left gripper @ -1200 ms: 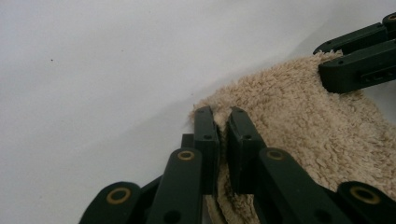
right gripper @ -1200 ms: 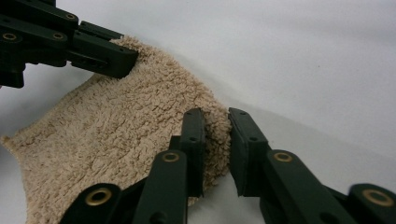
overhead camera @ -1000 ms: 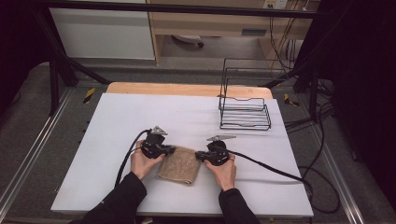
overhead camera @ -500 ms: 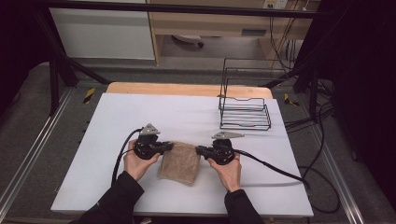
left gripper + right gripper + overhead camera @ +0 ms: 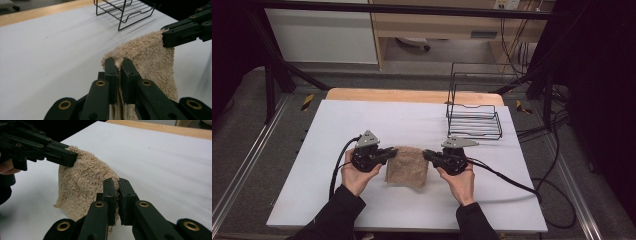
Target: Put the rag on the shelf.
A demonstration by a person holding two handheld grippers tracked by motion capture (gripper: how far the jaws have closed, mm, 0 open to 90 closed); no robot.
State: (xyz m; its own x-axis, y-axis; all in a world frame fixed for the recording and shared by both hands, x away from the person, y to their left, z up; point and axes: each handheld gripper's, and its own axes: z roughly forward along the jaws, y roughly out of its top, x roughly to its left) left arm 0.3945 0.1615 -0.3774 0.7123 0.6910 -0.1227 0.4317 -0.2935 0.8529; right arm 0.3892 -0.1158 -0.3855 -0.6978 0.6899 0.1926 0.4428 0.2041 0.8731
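A person is standing at the white flat counter (image 5: 337,130) and is holding a black two-fingered gripper in each hand. The left gripper (image 5: 391,152) is pinching the left top corner of a small fuzzy tan cloth towel (image 5: 408,167). The right gripper (image 5: 428,154) is pinching the right top corner. Both sets of fingers are squeezing tight on the towel. In the left gripper view, the left gripper (image 5: 119,65) is biting a fold of the towel (image 5: 150,57) between its fingers. In the right gripper view, the right gripper (image 5: 117,185) is doing the same with the towel (image 5: 85,182).

The towel is hanging between the two grippers, near the front middle of the counter. Its top edge is stretching from one gripper to the other. Its bottom edge is dangling close to the counter, and I cannot tell if it is touching.

There is lots of open room on the counter to the left, to the right and behind the towel. The front edge of the counter is sitting just past the person's wrists.

A black wire rack (image 5: 474,117) is standing at the far right of the counter, well apart from the towel. A strip of light brown wood (image 5: 412,95) is showing along the far edge. Black cables (image 5: 507,177) are trailing from the grippers across the counter.
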